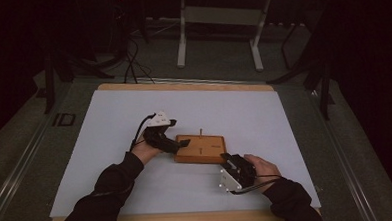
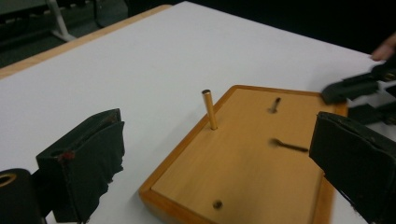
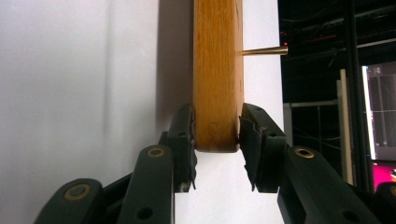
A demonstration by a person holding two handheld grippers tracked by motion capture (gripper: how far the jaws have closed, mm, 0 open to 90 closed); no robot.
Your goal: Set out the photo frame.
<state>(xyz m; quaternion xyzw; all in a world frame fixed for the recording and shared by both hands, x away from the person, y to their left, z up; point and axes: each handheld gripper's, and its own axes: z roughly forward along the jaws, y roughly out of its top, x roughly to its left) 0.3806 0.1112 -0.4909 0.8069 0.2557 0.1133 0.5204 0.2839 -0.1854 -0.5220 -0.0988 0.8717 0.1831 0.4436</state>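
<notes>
A wooden board [image 1: 200, 148] lies flat on the white mat, with one thin brass peg [image 1: 201, 133] standing upright near its far edge. My left gripper [image 1: 181, 142] hovers at the board's left end. In the left gripper view its jaws stand wide open [image 2: 219, 163] with nothing pressed between them. The board [image 2: 243, 154] and the peg [image 2: 209, 109] lie ahead of them. My right gripper [image 1: 227, 162] is at the board's near right corner. In the right gripper view its pads [image 3: 217, 140] clamp the board's edge [image 3: 218, 70], and the peg [image 3: 264, 51] sticks out sideways.
The white mat [image 1: 134, 118] covers most of the wooden table [image 1: 183, 86]. The board's top has a small hole [image 2: 217, 204] and two dark slots [image 2: 287, 145]. Beyond the far edge are the floor, cables [image 1: 130, 63] and a white table frame [image 1: 220, 19].
</notes>
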